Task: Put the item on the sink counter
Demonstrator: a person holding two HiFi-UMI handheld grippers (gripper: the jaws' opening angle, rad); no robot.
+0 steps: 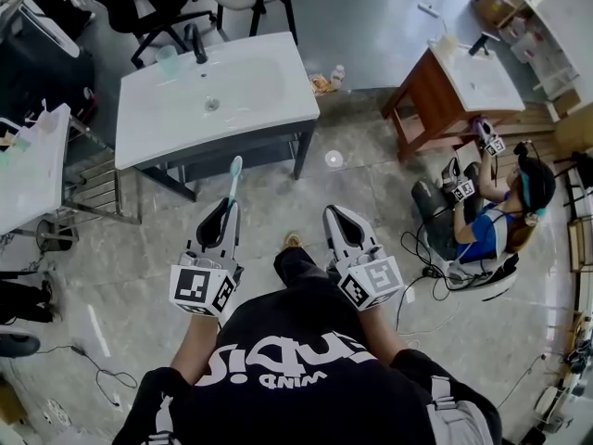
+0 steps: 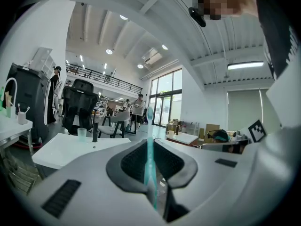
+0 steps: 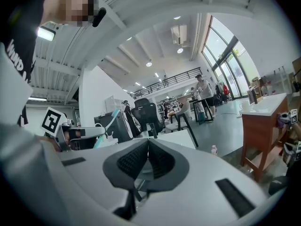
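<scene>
The left hand-held gripper (image 1: 225, 213) is clamped narrowly on a teal toothbrush (image 1: 233, 179). The brush head pokes out over the floor (image 1: 371, 179), just short of the near edge of the white sink desk (image 1: 269, 95). The right hand-held gripper (image 1: 335, 219) has its jaws pressed together, empty.

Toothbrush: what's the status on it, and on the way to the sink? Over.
Left tongs shut on toothbrush, head up. Right tongs shut, empty. Sink counter ahead, not reached; cup and faucet at its far edge.
</scene>
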